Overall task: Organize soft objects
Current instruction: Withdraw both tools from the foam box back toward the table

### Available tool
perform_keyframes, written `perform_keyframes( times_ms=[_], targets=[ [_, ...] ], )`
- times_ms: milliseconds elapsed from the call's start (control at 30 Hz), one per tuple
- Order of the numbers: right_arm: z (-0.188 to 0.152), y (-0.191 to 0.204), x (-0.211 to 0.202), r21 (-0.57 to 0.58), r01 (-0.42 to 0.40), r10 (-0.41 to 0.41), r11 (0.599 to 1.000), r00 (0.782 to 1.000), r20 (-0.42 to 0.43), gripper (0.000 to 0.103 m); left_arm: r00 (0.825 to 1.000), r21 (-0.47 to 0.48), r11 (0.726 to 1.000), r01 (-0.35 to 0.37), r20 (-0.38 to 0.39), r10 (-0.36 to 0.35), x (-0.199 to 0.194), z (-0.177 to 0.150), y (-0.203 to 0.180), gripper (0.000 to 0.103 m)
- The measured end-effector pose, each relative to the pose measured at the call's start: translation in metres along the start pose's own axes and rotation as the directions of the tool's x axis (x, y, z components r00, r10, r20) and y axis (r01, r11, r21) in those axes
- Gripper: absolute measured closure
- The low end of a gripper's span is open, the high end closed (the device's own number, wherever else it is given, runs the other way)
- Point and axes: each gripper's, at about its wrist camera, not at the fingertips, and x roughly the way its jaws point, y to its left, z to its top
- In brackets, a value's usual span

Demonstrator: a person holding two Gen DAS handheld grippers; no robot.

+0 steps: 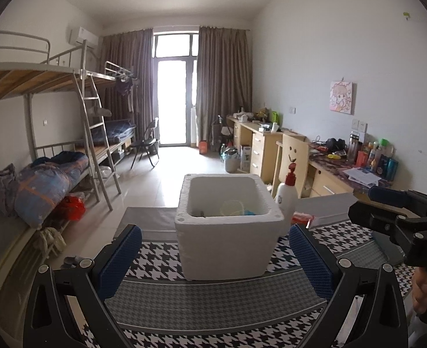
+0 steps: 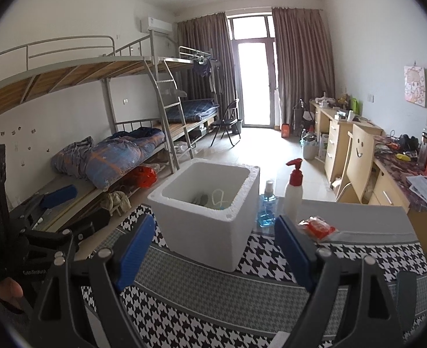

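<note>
1. Here, a white foam box [image 1: 228, 232] stands on the bench [image 1: 213, 301], which has a black-and-white checked cloth on it.
2. The left gripper [image 1: 215, 256] has its blue fingers [image 1: 118, 261] spread wide apart, with nothing held between them.
3. In the left wrist view, the foam box sits past the finger tips, right in the gap between the two fingers, but they do not touch it.
4. The right gripper [image 2: 213, 249] also has its blue fingers [image 2: 133, 249] spread wide, and they hold nothing.
5. In the right wrist view, the foam box [image 2: 204, 214] is ahead of the fingers and a bit closer to the left one.
6. Inside the box lie some small things [image 1: 233, 208], one yellowish and one blue; it is hard to tell what they are.
7. A white pump bottle with a red top [image 2: 294, 191] stands just beside the box on its right side.
8. A small bottle of blue liquid [image 2: 267, 208] stands between the box and the pump bottle.
9. A red packet [image 2: 317, 227] lies on the bench close to the right finger of the right gripper.
10. A bunk bed [image 2: 112, 150] with rolled bedding is on the left of the room.
</note>
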Motion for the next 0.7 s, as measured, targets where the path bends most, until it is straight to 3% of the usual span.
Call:
perform_keyframes(
  times_ms=[700],
  targets=[
    [-0.035, -0.016, -0.043, 0.012, 0.055, -0.056, 0.998, 0.997, 0.049, 0.015, 0.997, 0.016, 0.997, 0.076, 0.028, -0.076, -0.018, -0.02, -0.029, 0.001]
  ],
)
